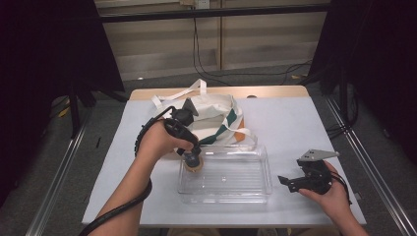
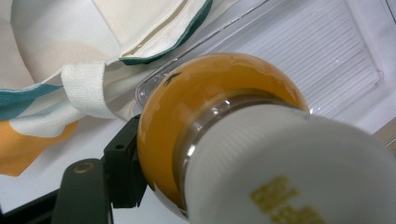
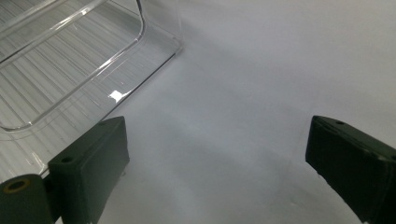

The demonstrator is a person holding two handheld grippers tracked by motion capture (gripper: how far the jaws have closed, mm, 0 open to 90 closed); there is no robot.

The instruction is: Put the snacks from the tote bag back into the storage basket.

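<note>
A small round bottle (image 2: 196, 102) of orange liquid with a white ribbed cap fills the left gripper view, its cap towards the camera. My left gripper (image 1: 191, 158) is shut on it; one black pad (image 2: 122, 163) presses its side and the other is hidden behind it. From above, the bottle (image 1: 193, 166) hangs over the left end of a clear plastic tray (image 1: 236, 189). My right gripper (image 1: 286, 182) rests in a hand on the table to the right of the tray, open. Nothing lies between its pads (image 3: 98, 149).
A cream tote bag (image 1: 214, 118) with green and orange patches and white straps lies behind the tray, touching its far rim. The bag's strap (image 2: 84, 88) lies close to the bottle. White tabletop (image 1: 295, 123) spreads to the right; the tray's corner (image 3: 154, 42) lies ahead of the right gripper.
</note>
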